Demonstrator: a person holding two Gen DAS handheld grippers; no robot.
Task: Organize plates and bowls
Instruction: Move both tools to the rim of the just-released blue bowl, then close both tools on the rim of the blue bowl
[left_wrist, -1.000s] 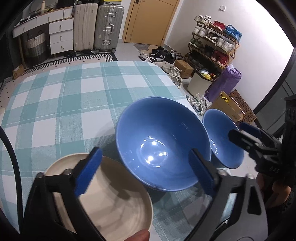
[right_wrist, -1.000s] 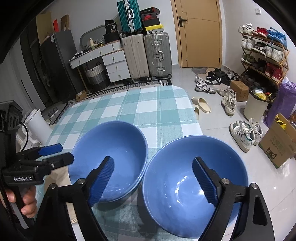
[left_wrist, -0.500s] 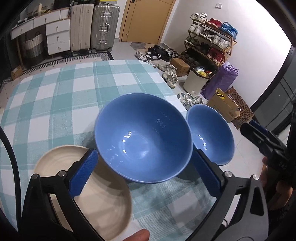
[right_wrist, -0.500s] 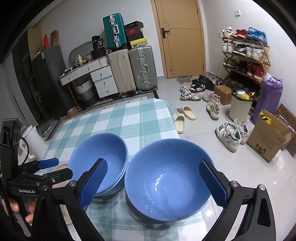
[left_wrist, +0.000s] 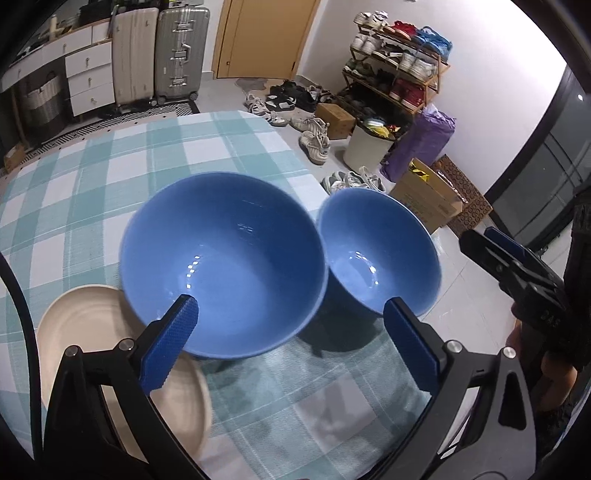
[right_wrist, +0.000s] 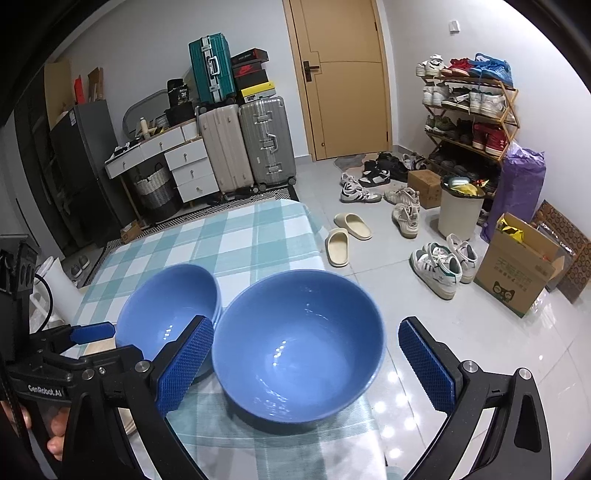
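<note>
left claw (left_wrist: 288, 328): jaws apart, empty; nearer the left blue bowl (left_wrist: 221, 262), ahead and below
cream plate (left_wrist: 92, 332): bench (left_wrist: 92, 184), touching that bowl's left
right claw (right_wrist: 306, 365): jaws wide, just opened, straddling the right blue bowl (right_wrist: 299, 347), no contact

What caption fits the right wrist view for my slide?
Open right tongs frame a blue bowl at the checked table's edge, a second blue bowl beside it.

Two blue bowls (left_wrist: 221, 266) (left_wrist: 380, 254) side by side on checked cloth (left_wrist: 110, 166), cream plate (left_wrist: 88, 325) beside, open left gripper (left_wrist: 291, 339) above.
</note>
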